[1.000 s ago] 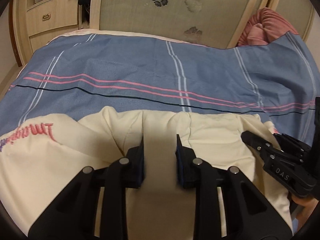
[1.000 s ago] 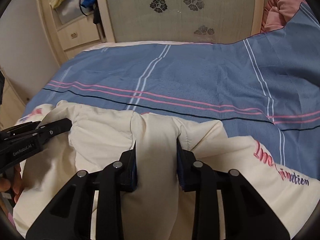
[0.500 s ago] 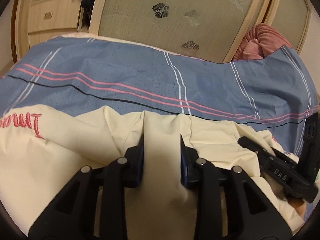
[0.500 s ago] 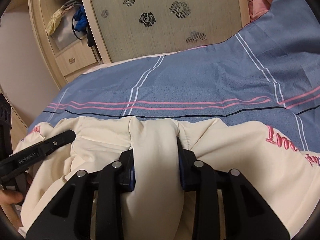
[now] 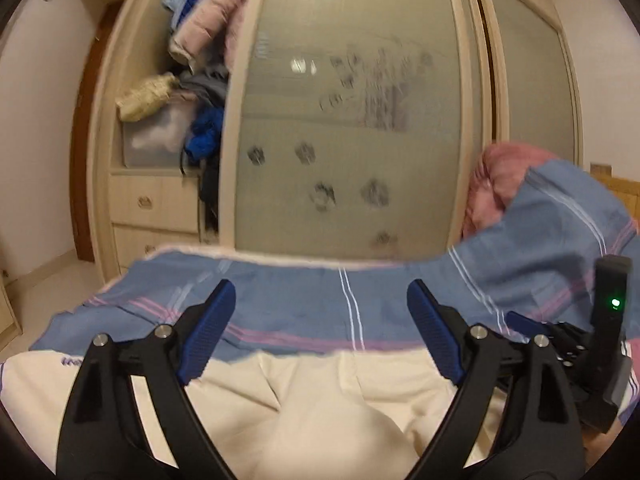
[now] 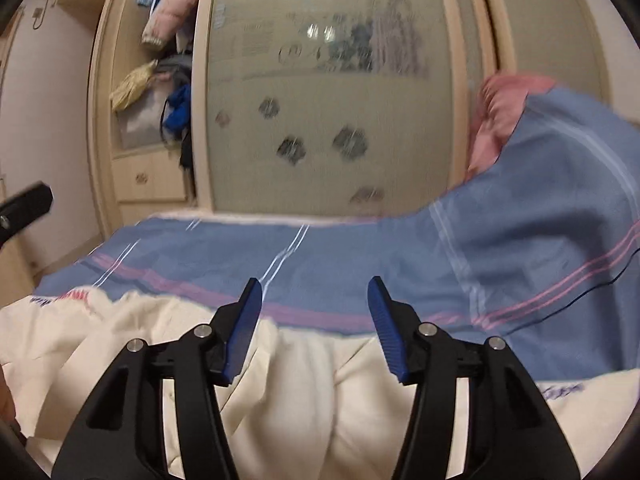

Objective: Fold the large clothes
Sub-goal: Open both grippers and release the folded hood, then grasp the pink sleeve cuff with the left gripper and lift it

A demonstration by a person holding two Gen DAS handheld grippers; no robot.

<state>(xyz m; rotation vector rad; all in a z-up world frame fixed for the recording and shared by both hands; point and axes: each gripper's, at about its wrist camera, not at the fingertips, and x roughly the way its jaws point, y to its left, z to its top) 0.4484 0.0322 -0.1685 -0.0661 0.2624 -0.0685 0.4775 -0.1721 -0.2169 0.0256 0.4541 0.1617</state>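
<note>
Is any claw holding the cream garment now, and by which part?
Nothing is held. The left claw and the right claw have just been opening and stand open above the cream garment, with no cloth between the pads.

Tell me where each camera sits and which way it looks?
Left wrist: on the left gripper, looking along its open fingers over the cream garment and blue bedspread to the wardrobe; the right gripper shows at right.
Right wrist: on the right gripper, facing likewise; the left gripper's tip shows at left.
Both share garment, bedspread, wardrobe.
</note>
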